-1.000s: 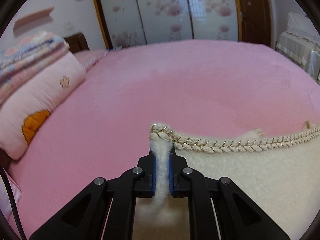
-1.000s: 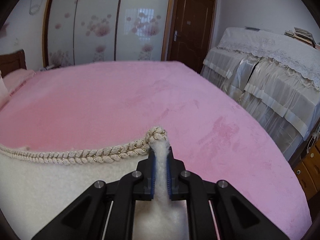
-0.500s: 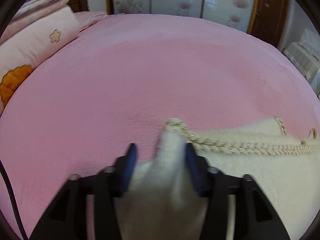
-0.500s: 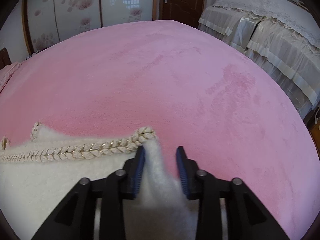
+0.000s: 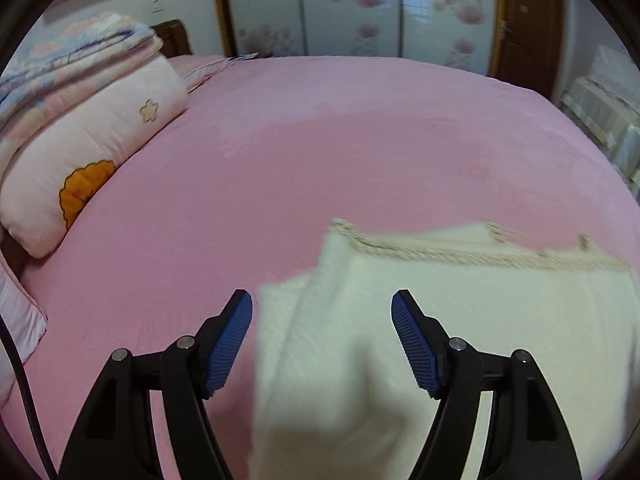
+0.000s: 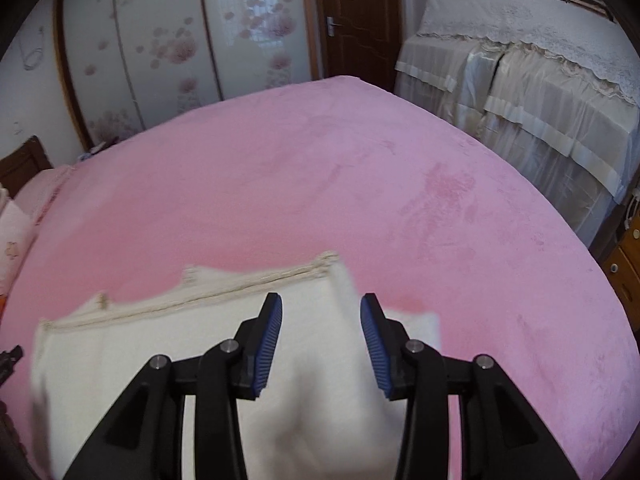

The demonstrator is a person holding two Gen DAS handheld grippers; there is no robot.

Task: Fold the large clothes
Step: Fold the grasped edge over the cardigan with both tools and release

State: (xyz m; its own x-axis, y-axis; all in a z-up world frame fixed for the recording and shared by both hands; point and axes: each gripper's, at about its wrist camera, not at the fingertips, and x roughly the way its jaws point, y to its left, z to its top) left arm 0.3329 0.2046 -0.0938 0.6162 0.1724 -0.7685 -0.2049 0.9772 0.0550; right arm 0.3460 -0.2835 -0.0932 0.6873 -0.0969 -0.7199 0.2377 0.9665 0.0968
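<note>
On the near part of the pink bed (image 5: 320, 152), the cream fleece garment (image 5: 460, 320) lay folded, braided edge (image 6: 224, 288) farthest; left gripper (image 5: 322, 316) and right gripper (image 6: 321, 320) gaped wide, gripping nothing; bare pink sheet stretched beyond.

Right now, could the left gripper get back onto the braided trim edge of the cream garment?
Probably yes: the left gripper is open, the cream garment lies between its fingers, and the braided trim ahead is uncovered.
</note>
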